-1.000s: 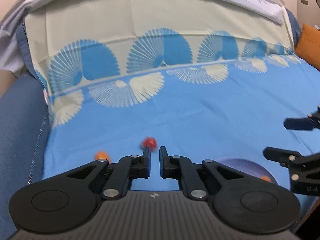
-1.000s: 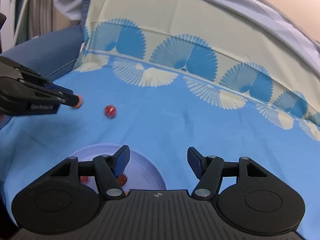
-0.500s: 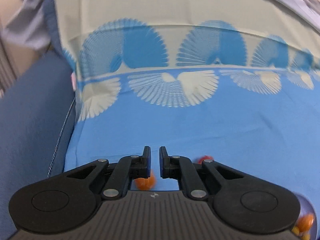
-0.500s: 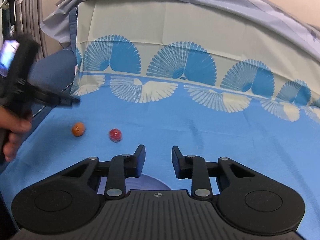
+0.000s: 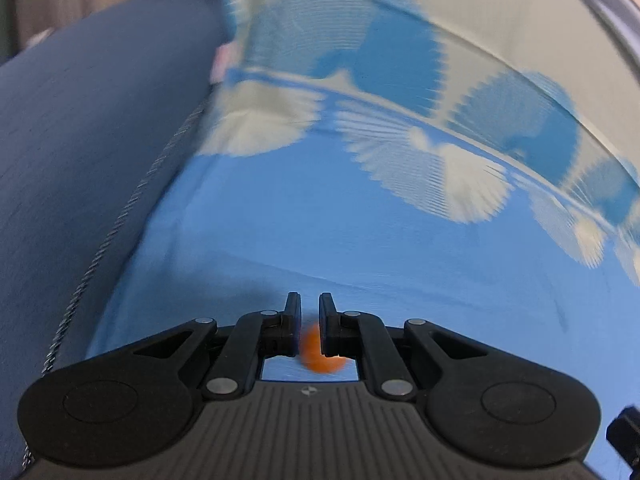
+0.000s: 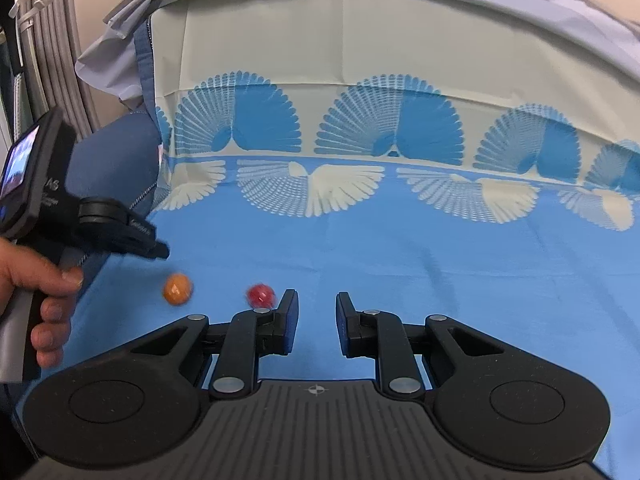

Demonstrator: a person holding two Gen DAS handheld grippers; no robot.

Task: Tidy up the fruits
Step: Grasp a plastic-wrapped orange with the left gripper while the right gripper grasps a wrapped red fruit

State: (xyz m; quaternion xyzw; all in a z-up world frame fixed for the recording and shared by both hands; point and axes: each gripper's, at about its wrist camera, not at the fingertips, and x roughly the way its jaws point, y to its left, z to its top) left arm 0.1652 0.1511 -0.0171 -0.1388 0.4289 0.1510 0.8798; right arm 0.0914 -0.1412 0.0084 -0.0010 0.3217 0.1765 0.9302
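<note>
A small orange fruit (image 6: 177,289) and a small red fruit (image 6: 260,295) lie apart on the blue patterned cloth (image 6: 440,264). My left gripper (image 6: 160,250), held by a hand (image 6: 44,292), hovers just above and left of the orange fruit. In the left wrist view the orange fruit (image 5: 320,354) shows blurred below the left gripper (image 5: 310,300), whose jaws are shut and grip nothing. My right gripper (image 6: 317,300) sits just right of the red fruit. Its jaws are closing to a narrow gap with nothing between them.
The cloth drapes up over a backrest (image 6: 360,60) at the rear. A dark blue cushioned side (image 5: 80,160) borders the cloth on the left. A grey ribbed panel (image 6: 48,40) stands beyond it.
The left gripper swept left and rolled, coming over the orange fruit. The right gripper's jaws closed from wide to narrow, and it moved off the plate, which has left view.
</note>
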